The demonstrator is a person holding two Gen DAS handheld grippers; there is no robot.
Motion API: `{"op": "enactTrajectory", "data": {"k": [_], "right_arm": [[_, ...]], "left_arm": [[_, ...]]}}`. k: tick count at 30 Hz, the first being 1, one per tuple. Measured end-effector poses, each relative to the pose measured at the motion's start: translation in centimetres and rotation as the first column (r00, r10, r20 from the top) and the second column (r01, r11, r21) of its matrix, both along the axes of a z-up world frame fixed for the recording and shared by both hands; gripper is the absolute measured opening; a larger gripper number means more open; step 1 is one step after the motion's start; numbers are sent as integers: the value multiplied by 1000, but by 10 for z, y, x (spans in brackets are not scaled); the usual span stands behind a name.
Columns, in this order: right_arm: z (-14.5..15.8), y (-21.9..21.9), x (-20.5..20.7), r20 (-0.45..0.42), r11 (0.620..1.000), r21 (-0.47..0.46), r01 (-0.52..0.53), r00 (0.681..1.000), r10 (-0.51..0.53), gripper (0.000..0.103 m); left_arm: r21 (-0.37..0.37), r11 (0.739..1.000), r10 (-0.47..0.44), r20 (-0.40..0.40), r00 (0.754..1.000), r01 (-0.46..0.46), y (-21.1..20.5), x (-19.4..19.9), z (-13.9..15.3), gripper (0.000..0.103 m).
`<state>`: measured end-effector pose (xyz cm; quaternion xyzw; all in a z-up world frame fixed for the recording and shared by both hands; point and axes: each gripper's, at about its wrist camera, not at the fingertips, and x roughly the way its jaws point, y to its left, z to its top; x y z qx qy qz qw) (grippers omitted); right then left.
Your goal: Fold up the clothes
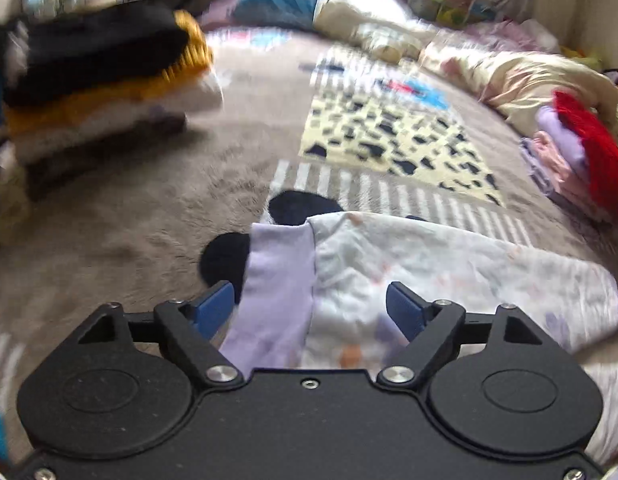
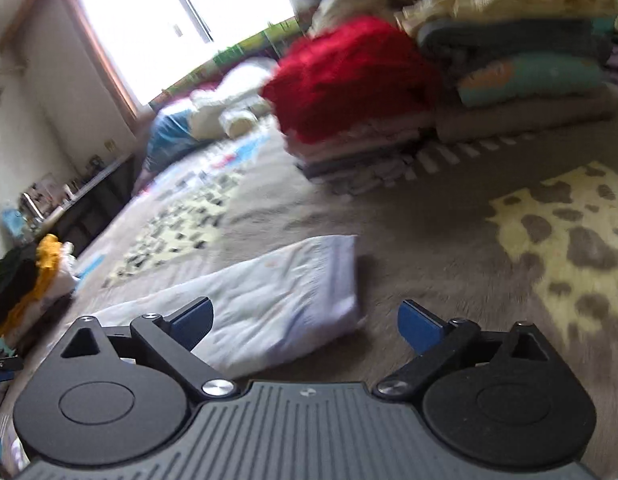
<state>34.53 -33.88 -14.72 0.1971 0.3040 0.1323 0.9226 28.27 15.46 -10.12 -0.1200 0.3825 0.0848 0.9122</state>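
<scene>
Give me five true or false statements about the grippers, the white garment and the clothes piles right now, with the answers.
1. Both grippers are open. True: left gripper and right gripper show spread fingers.
2. The white garment lies on the carpet. True.
3. The right gripper clamps the garment. False: its fingers are apart, gripping nothing.
4. A red item tops one pile. True.
5. The pile with the black item also has a green layer under it. False: the layer under the black item is yellow.

A white pastel-printed garment (image 1: 429, 264) with lilac trim lies by a red-topped stack (image 2: 349, 76).
</scene>
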Motion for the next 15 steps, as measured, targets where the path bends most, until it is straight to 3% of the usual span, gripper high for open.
{"op": "enactTrajectory", "data": {"k": [4,6,8,9,10,11,12,15], "right_arm": [[-10,-3,33,-36,1000,-11,-17,999,16,100],[-13,0,40,-20,999,-10,-46,999,46,102],[-15,4,43,-1,995,-6,-100,995,100,98],[-16,5,44,5,992,-4,-125,992,125,84],[-16,7,47,5,989,-2,-147,989,147,71],[-17,9,49,3,986,-8,-169,986,169,45],[-18,14,50,0,981,-28,-191,982,191,33],[-17,22,48,15,973,-67,-223,974,224,21]], "left_arm": [[-52,998,39,-103,994,-45,23,41,-26,84],[-87,995,39,-106,994,-49,27,48,-33,91],[-91,996,17,-90,996,-26,24,51,-36,89],[-84,996,0,-77,997,-7,21,52,-35,73],[-77,997,-17,-64,998,12,18,53,-35,63],[-71,997,-35,-53,998,31,15,53,-35,43],[-64,997,-53,-47,997,50,12,54,-34,34],[-43,994,-104,-29,994,102,3,55,-32,20]]}}
